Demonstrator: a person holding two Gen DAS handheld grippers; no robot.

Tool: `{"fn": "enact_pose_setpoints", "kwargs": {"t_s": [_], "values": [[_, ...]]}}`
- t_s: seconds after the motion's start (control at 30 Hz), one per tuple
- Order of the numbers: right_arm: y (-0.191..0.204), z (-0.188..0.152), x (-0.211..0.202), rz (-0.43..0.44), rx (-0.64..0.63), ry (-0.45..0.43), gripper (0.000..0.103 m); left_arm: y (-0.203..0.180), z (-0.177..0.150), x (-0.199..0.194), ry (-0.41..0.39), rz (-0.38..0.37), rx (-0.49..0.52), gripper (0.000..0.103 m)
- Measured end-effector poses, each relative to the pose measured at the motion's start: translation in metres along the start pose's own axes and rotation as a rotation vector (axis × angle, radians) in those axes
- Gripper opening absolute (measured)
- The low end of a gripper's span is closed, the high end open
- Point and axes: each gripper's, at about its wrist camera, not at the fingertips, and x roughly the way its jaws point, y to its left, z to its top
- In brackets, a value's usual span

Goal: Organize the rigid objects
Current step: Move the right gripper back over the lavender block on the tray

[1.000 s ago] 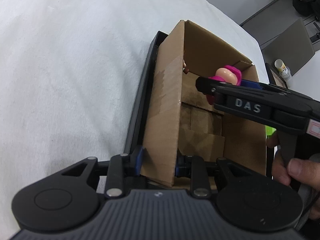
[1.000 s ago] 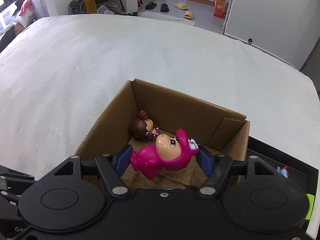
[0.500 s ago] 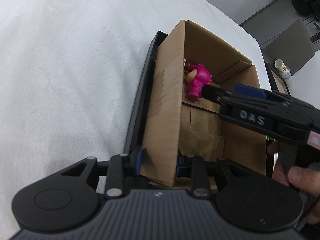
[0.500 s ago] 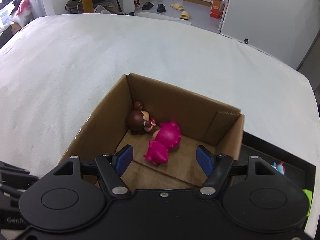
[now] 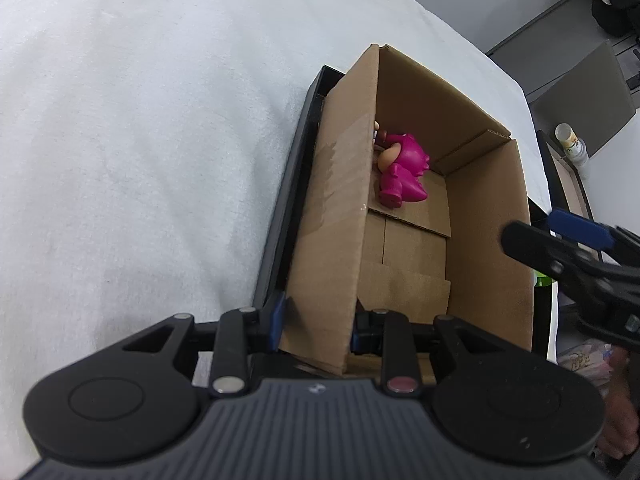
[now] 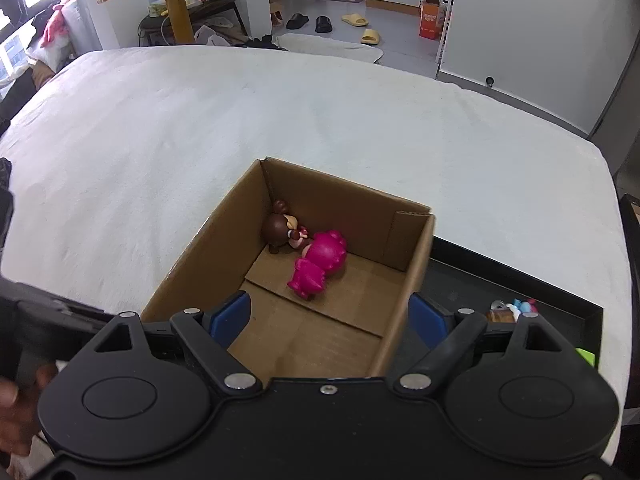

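An open cardboard box [image 6: 416,264] stands on a white bed. Inside it a pink toy figure [image 6: 318,264] lies face down next to a brown-haired figure [image 6: 280,230]. The pink figure also shows in the left wrist view [image 5: 402,170]. My left gripper [image 5: 316,322] is shut on the box's near wall [image 5: 328,240]. My right gripper [image 6: 330,318] is open and empty, above the box's near end; it shows at the right in the left wrist view [image 5: 560,248].
The box stands in a black tray [image 6: 520,280] that holds small toys [image 6: 514,308] to the right. The white bed cover [image 6: 240,120] spreads all around. A floor with slippers and furniture lies beyond the bed.
My right gripper opened and let go of the pink figure, which dropped into the box beside the brown figure. The right gripper then drew back and up. The left gripper has not moved.
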Motion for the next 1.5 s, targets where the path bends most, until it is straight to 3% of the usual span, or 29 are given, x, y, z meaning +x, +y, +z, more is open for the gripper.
{"fn": "enact_pose_setpoints", "kwargs": {"t_s": [0.53, 1.2, 1.5], "values": [[-0.036, -0.024, -0.04, -0.038, 0.019, -0.048, 0.093, -0.007, 0.004, 0.003, -0.004, 0.04, -0.026, 0.028], [-0.113, -0.067, -0.032, -0.141, 0.137, -0.032, 0.093, -0.006, 0.007, 0.008, 0.014, 0.053, -0.037, 0.028], [-0.134, -0.079, 0.0, -0.139, 0.135, 0.016, 0.077, -0.007, 0.009, 0.012, 0.024, 0.056, -0.037, 0.028]]}}
